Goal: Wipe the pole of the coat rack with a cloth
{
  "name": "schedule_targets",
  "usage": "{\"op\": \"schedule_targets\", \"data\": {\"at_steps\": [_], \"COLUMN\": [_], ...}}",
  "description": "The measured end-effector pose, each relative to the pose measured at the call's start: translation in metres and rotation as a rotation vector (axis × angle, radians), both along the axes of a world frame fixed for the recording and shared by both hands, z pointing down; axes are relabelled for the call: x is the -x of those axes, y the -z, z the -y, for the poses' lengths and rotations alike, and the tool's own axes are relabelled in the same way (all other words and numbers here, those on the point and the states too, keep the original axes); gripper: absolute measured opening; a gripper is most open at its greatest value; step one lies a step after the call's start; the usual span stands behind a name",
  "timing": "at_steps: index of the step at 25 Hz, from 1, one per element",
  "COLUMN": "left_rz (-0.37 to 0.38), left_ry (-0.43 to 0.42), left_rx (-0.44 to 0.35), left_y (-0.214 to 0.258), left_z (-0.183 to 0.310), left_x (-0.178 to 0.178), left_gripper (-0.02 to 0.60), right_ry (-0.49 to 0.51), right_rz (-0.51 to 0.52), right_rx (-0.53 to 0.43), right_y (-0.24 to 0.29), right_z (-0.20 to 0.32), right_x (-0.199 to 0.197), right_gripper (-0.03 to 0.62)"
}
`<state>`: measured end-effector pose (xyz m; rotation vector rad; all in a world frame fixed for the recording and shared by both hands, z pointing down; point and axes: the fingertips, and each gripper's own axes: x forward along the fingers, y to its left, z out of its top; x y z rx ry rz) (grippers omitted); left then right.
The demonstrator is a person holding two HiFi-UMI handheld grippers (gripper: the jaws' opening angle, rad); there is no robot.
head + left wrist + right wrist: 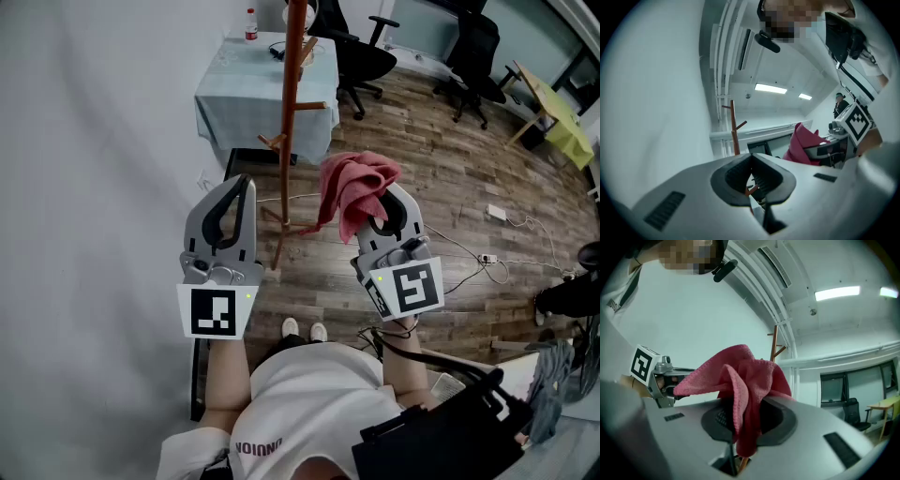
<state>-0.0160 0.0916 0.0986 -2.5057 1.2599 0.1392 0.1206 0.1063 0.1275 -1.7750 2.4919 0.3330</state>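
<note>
The coat rack's reddish-brown wooden pole (292,112) stands on the wood floor just ahead, between and beyond both grippers. Its pegs and splayed legs show. My right gripper (380,204) is shut on a pink cloth (354,183), which bunches over its fingertips a short way right of the pole. In the right gripper view the cloth (740,376) drapes over the jaws, with the pole (775,341) behind it. My left gripper (246,184) is left of the pole, jaws together and holding nothing. From the left gripper (751,156) the pole (735,131) and cloth (801,143) are visible.
A table with a pale blue cover (244,89) and a bottle (250,23) stands behind the rack. Office chairs (361,52) sit at the back. A power strip and cables (487,258) lie on the floor to the right. A white wall runs along the left.
</note>
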Motion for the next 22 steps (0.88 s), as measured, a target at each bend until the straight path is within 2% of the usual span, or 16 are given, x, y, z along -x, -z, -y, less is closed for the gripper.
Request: {"op": "schedule_targets", "data": {"at_steps": [18, 19, 20, 22], "left_rz": [-0.016, -0.003, 0.043, 0.245], "left_ry": [-0.007, -0.003, 0.001, -0.008], "left_rx": [0.023, 0.026, 0.022, -0.025], "left_y": [-0.007, -0.010, -0.015, -0.027], "left_z": [-0.004, -0.004, -0.004, -0.006], "left_x": [0.012, 0.013, 0.013, 0.009], "left_gripper": [0.014, 0.014, 0.014, 0.014], "right_ry": [-0.022, -0.027, -0.032, -0.043], "right_rz": [0.027, 0.028, 0.030, 0.032], "right_rx": [0.025, 0.029, 0.032, 0.040], "right_y": [-0.013, -0.015, -0.017, -0.020], "right_z": [0.005, 0.005, 0.006, 0.007], "right_x": [0.005, 0.006, 0.007, 0.008], "right_gripper": [0.083, 0.083, 0.083, 0.083]}}
